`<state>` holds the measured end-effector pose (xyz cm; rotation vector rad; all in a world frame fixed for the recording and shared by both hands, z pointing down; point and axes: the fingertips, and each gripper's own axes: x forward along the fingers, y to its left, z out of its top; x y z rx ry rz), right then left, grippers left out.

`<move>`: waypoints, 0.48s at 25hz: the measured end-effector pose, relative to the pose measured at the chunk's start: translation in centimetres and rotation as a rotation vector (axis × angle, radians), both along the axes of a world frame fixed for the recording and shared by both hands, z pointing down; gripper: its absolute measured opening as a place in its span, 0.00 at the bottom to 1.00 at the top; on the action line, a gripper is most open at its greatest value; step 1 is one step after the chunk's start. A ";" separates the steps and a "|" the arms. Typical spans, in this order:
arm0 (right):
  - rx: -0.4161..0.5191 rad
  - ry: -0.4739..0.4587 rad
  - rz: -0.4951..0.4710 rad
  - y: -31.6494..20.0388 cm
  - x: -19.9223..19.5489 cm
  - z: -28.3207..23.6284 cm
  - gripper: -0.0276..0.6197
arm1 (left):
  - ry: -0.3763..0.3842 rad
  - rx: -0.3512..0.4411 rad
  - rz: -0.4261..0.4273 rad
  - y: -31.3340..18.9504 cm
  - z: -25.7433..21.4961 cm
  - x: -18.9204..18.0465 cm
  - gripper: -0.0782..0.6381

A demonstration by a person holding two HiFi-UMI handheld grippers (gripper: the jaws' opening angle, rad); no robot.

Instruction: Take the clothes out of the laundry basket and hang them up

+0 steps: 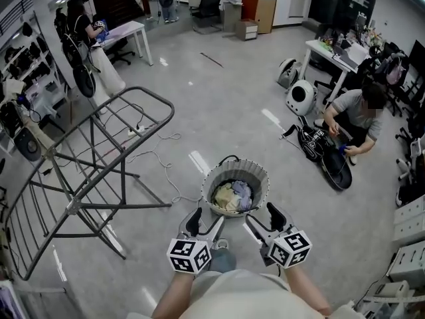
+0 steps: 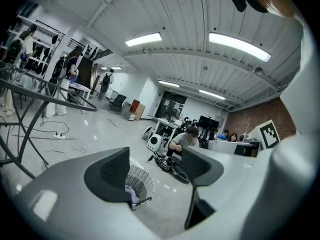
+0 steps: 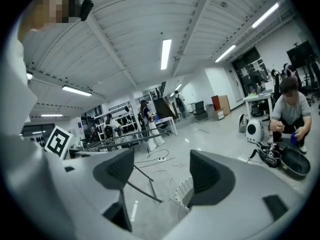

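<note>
A round grey slatted laundry basket (image 1: 260, 179) stands on the floor straight ahead, filled with crumpled clothes (image 1: 232, 195) in yellow, white and pale blue. My left gripper (image 1: 202, 222) hovers just before its near rim, open and empty. My right gripper (image 1: 267, 218) is beside it at the basket's near right, also open with nothing between the fingers. In the left gripper view the basket (image 2: 140, 182) shows between the jaws of the left gripper (image 2: 155, 170). The right gripper (image 3: 162, 176) looks toward the drying rack (image 3: 117, 142). A grey metal drying rack (image 1: 99, 171) stands at the left.
A white power strip and cables (image 1: 149, 145) lie on the floor between rack and basket. A person (image 1: 355, 121) crouches at the right over a black bag (image 1: 325, 155). White round robots (image 1: 300, 95), desks and chairs stand further back; shelves line the left wall.
</note>
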<state>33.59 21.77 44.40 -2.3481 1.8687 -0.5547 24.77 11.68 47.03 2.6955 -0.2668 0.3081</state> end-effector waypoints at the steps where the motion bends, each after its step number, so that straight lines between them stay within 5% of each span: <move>1: -0.006 -0.002 0.003 -0.6 0.4 0.2 0.55 | -0.004 -0.004 0.002 -0.7 0.2 0.4 0.55; 12: -0.074 -0.012 0.060 -7.0 5.5 3.6 0.55 | -0.109 -0.032 0.070 -7.2 5.8 5.2 0.55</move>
